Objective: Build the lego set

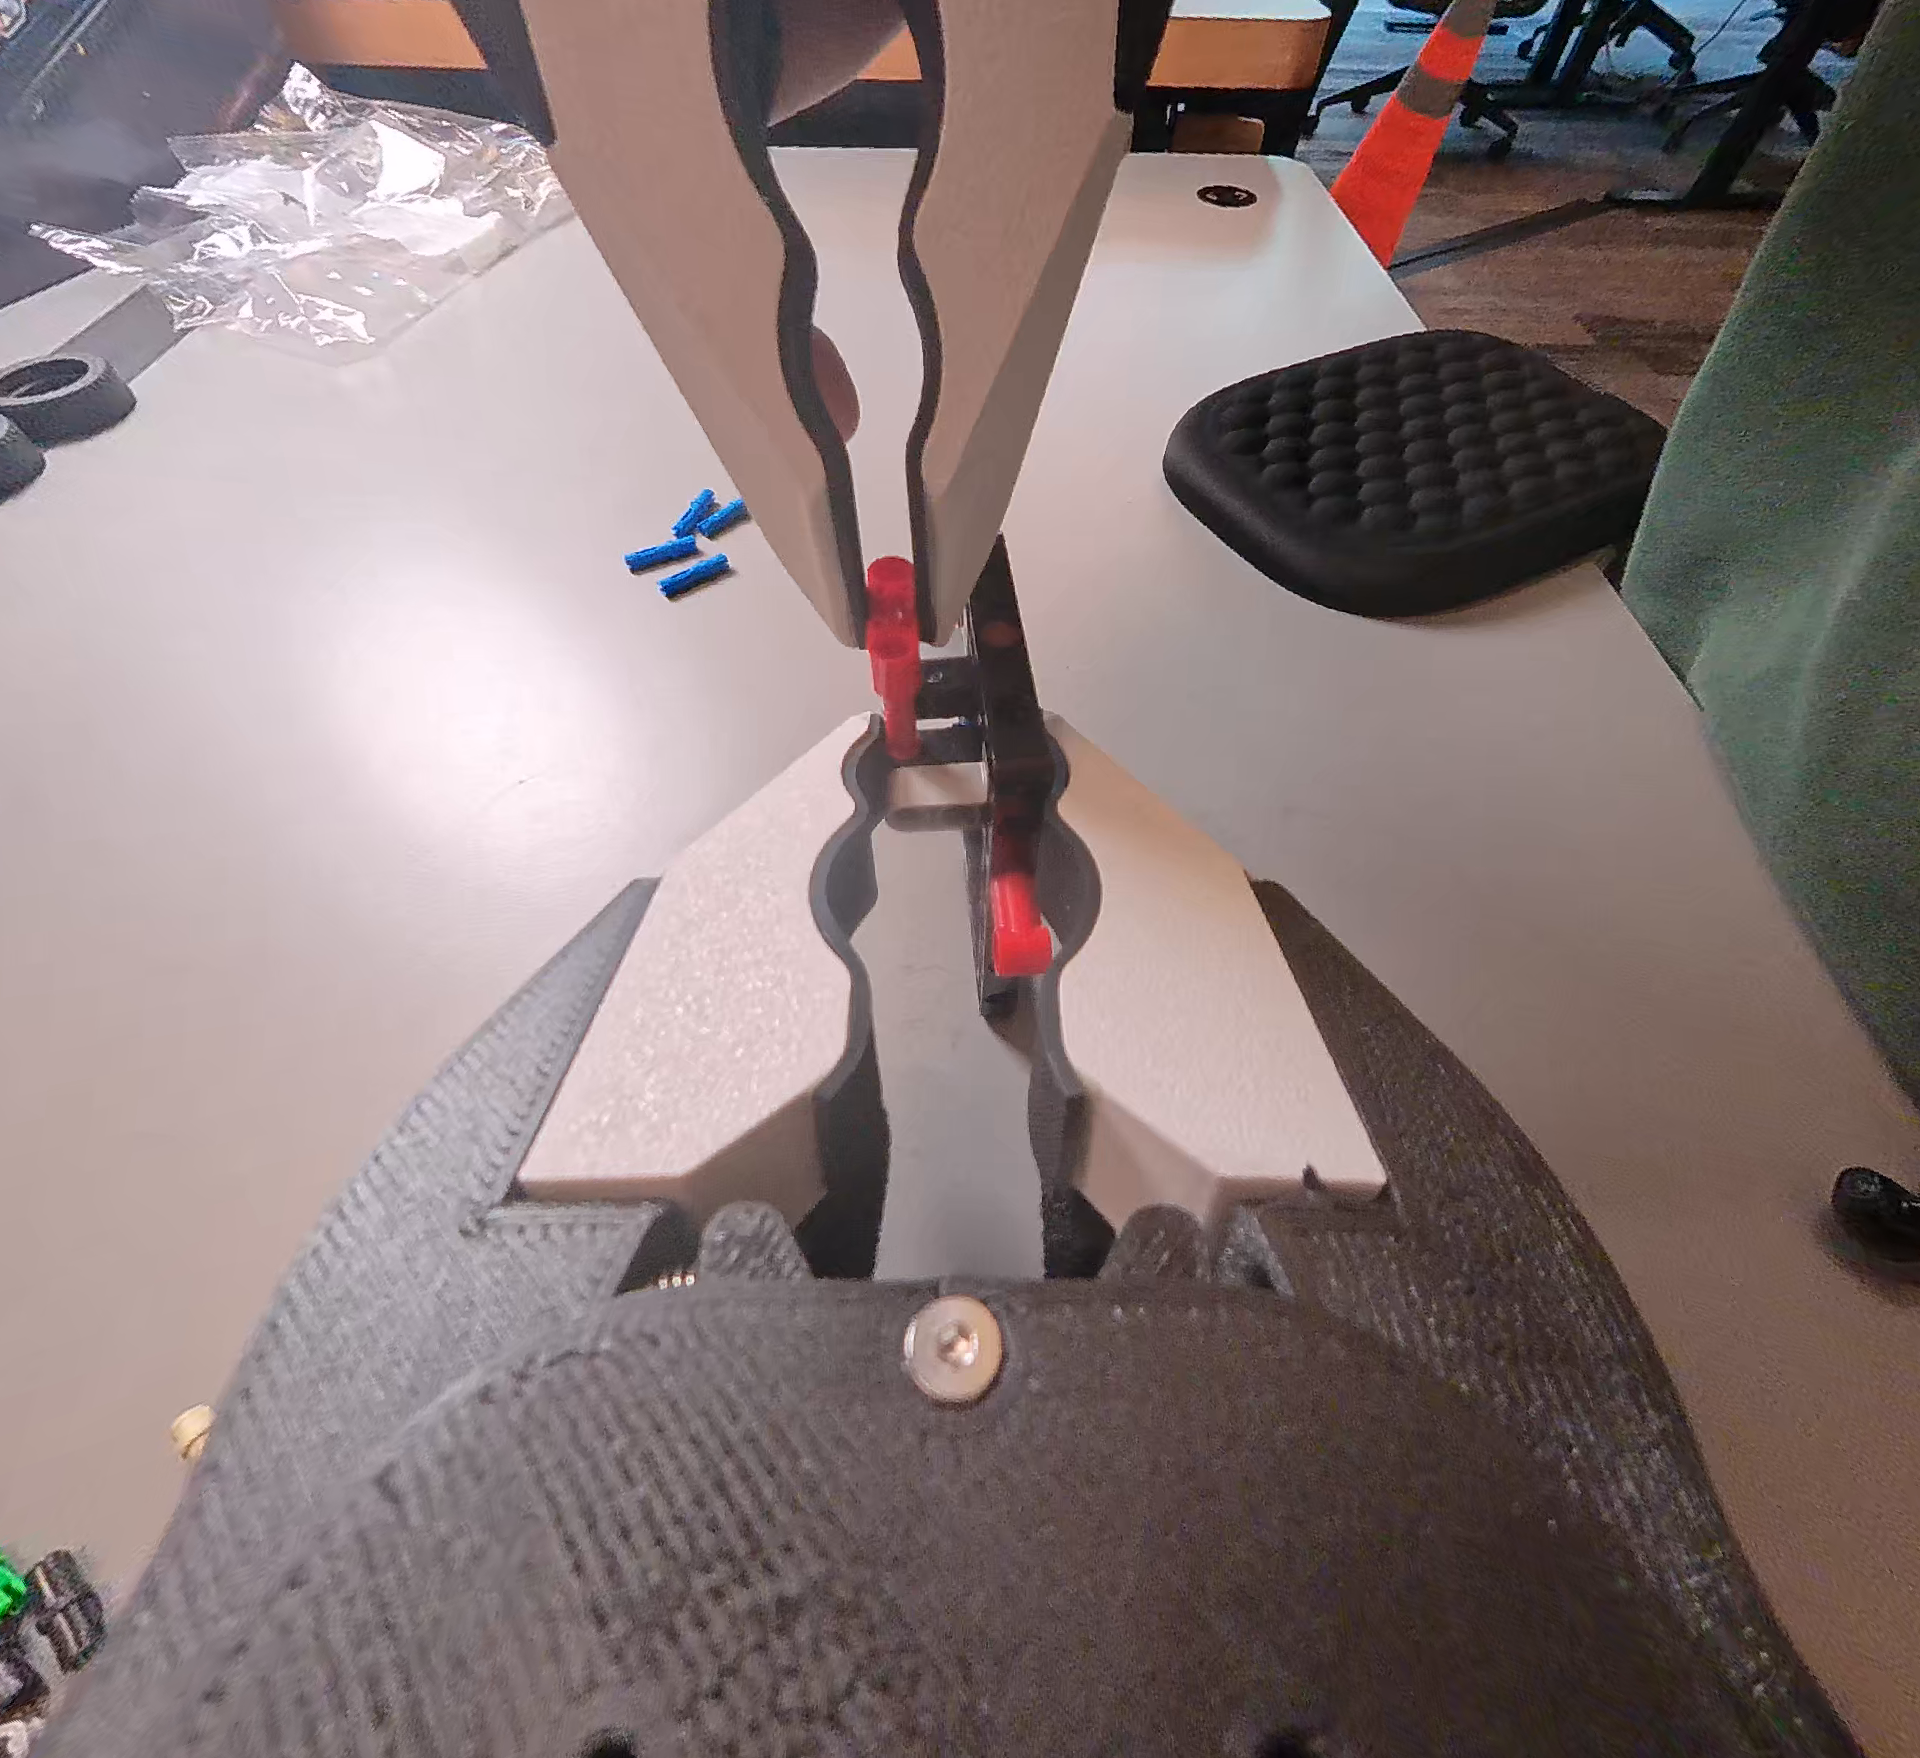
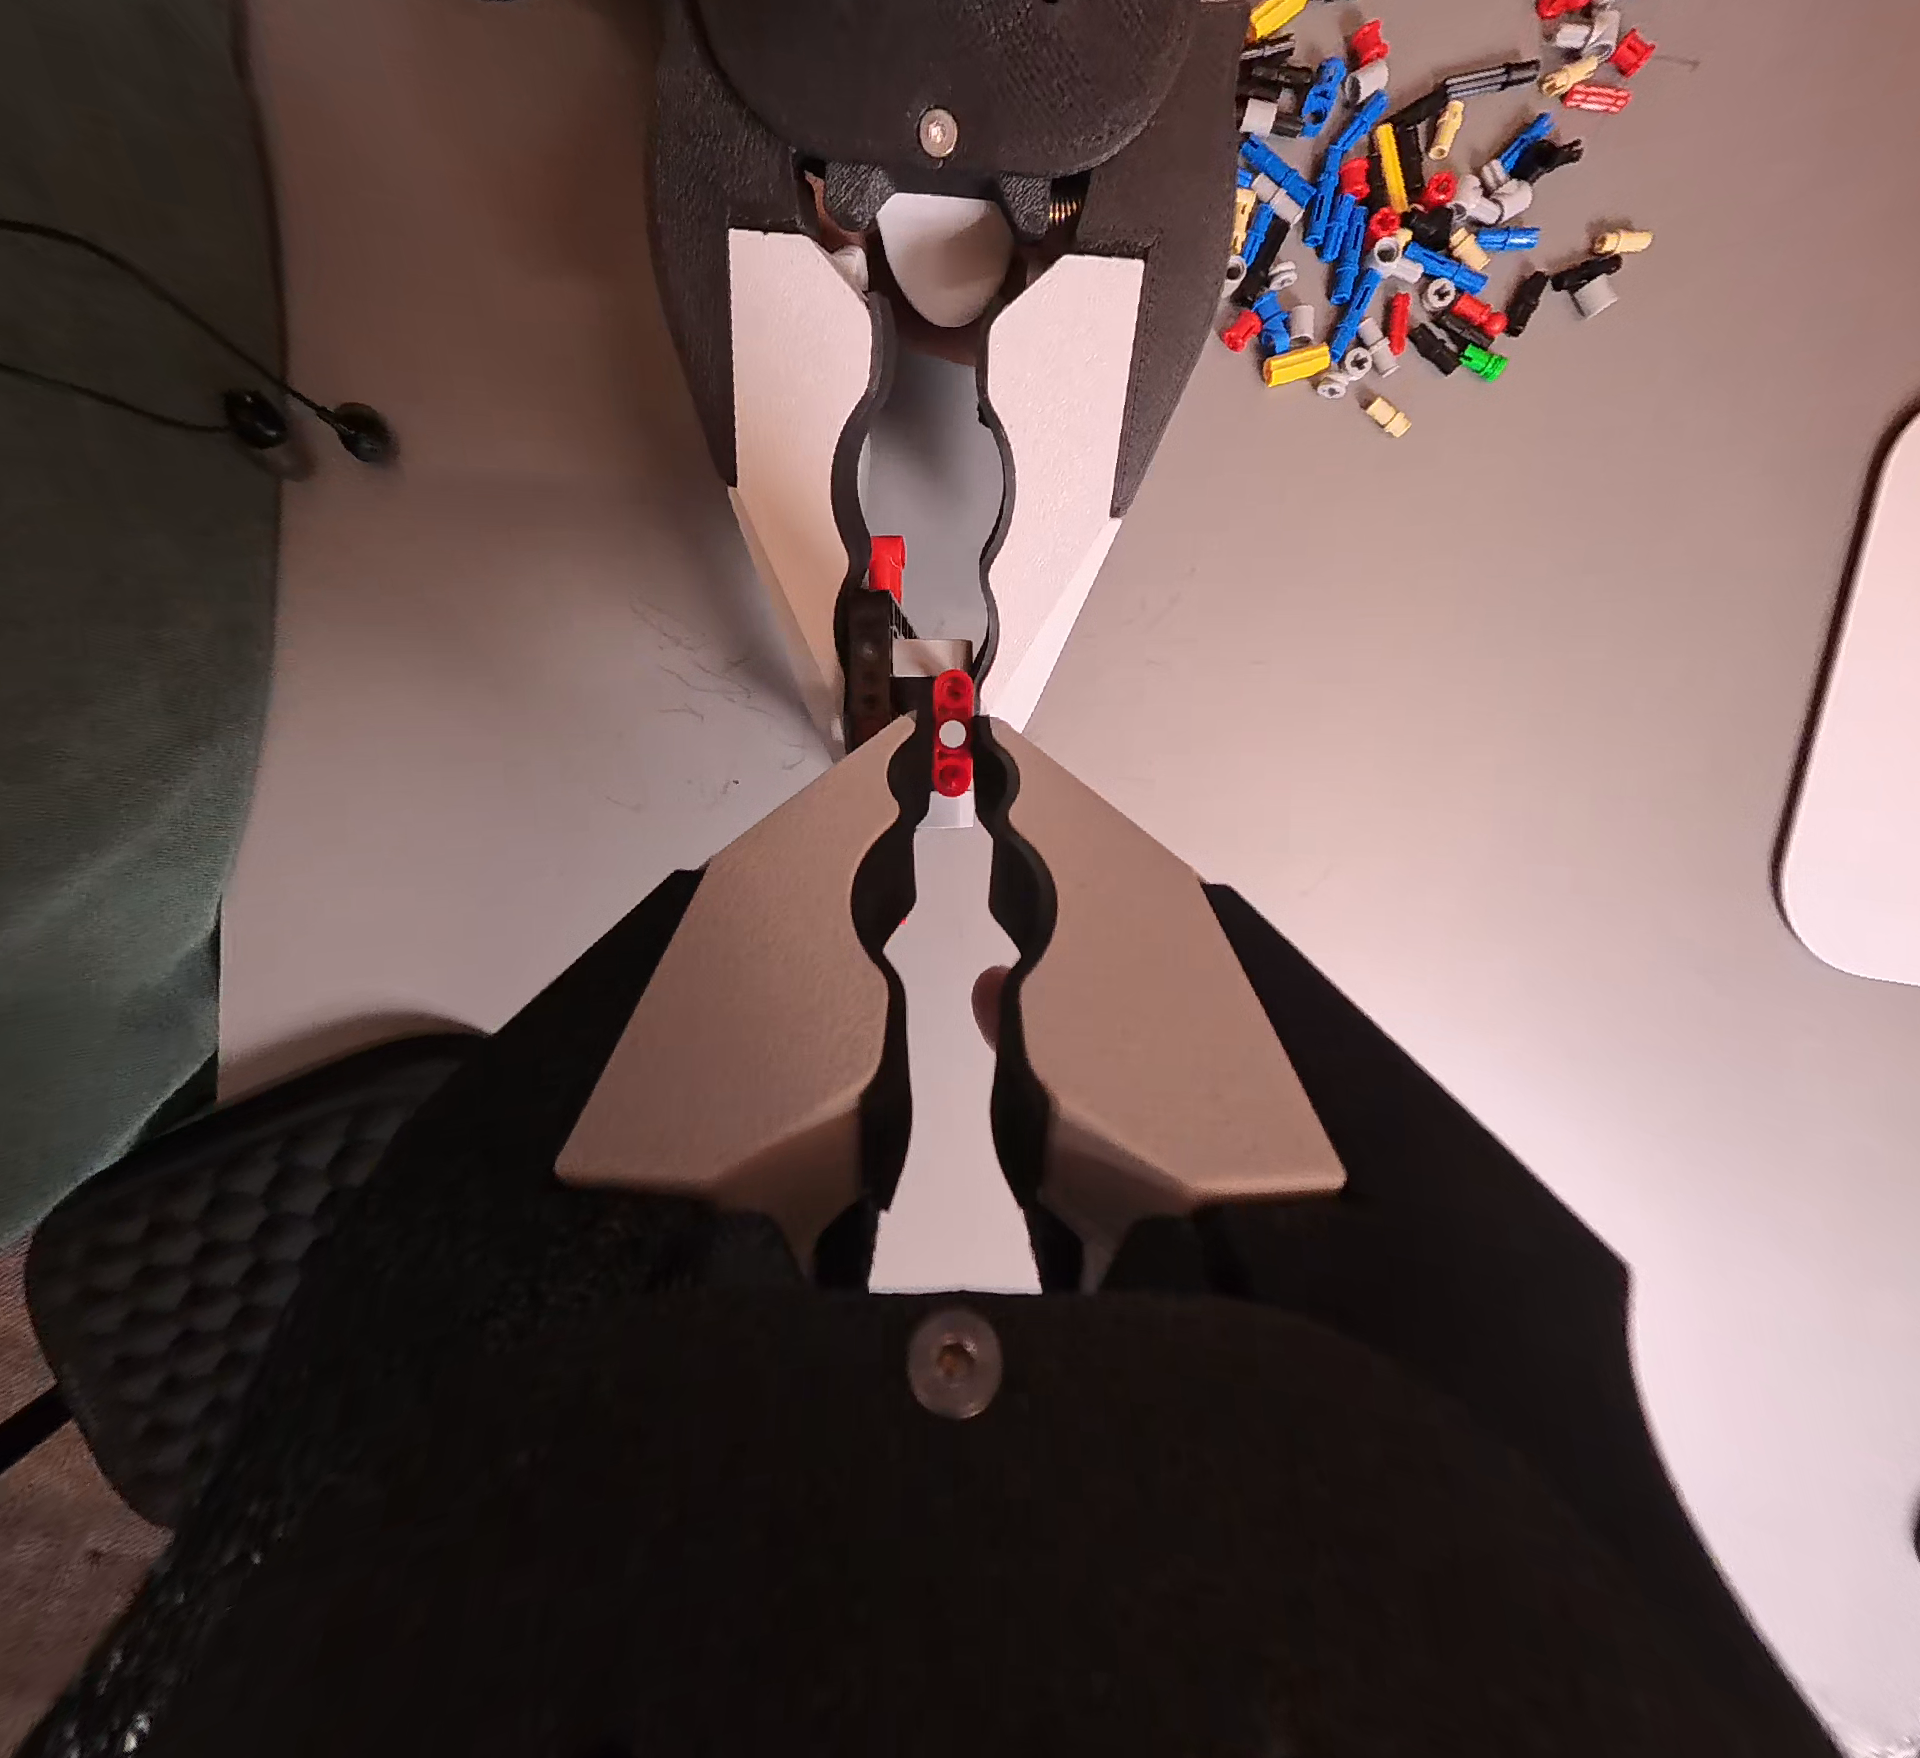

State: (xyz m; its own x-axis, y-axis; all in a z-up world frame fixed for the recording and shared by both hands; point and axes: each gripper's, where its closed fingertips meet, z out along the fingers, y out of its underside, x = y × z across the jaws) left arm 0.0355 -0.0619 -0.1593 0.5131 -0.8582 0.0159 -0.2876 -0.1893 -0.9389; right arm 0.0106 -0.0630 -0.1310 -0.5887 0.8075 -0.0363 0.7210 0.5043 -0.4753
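Observation:
My left gripper (image 1: pixel 961 740) is shut on a small black lego assembly (image 1: pixel 1003 669) and holds it above the white table (image 1: pixel 312 773). A red connector (image 1: pixel 1013 919) sticks out of the assembly between my left fingers. My right gripper (image 1: pixel 899 640) comes in from above, shut on a red lego piece (image 1: pixel 891 628) that touches the assembly's left end. In the right wrist view, my right gripper (image 2: pixel 954 737) grips the red piece (image 2: pixel 952 737), a short beam with holes. The left gripper (image 2: pixel 914 700) faces it and holds the black assembly (image 2: pixel 868 659).
Several blue pins (image 1: pixel 686 545) lie on the table just behind the grippers. Clear plastic bags (image 1: pixel 312 233) and black tyres (image 1: pixel 62 394) are far left. A black dimpled pad (image 1: pixel 1413 482) lies right. A pile of small mixed-colour lego parts (image 2: pixel 1413 150) lies beside the left gripper. Less than 4 cm separates the two grippers' tips.

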